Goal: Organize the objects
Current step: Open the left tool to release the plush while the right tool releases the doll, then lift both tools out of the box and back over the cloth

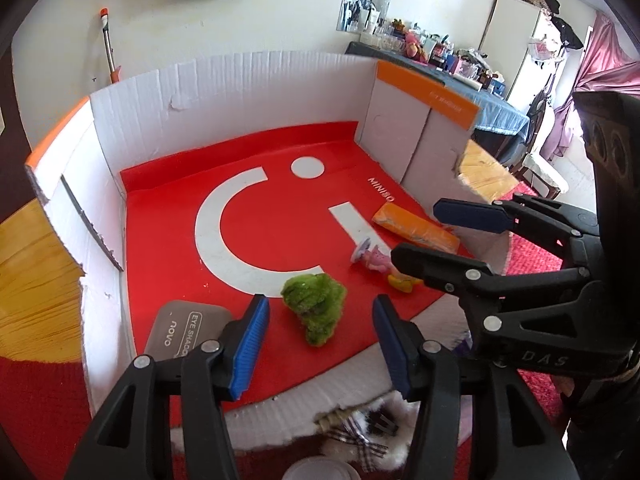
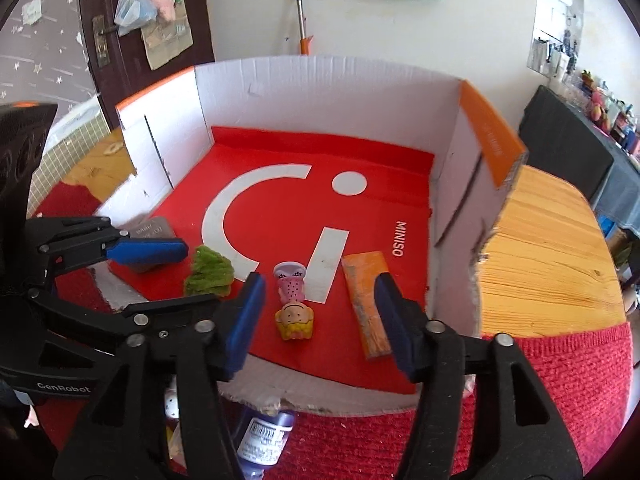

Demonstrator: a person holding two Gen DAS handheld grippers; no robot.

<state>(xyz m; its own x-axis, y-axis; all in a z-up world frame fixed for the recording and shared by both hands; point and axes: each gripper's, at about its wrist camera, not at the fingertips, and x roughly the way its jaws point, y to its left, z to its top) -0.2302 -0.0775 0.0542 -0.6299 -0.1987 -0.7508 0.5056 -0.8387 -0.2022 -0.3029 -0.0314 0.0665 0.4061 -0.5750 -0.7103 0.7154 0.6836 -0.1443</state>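
Both your tools, left tool (image 1: 320, 340) and right tool (image 2: 318, 320), sit spread, pinching nothing; green fuzzy toy (image 1: 314, 306), doll figure (image 2: 294, 306) and orange block (image 2: 366, 304) lie in the box (image 2: 320, 92).

You can read "MINISO" on the red liner (image 2: 304, 200); "EYE SHADOW" and "novo" on the grey case (image 1: 180, 328); "GenRobot" on the left gripper (image 2: 188, 276).

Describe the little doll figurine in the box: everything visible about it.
The doll figurine is a small, glossy toy that looks like plastic: yellow hair, smiling face, pink dotted dress, pale round base. It lies on its side on the red liner of the cardboard box, head toward the box's open front, between the green fuzzy clump and the orange block. Nothing grips it.
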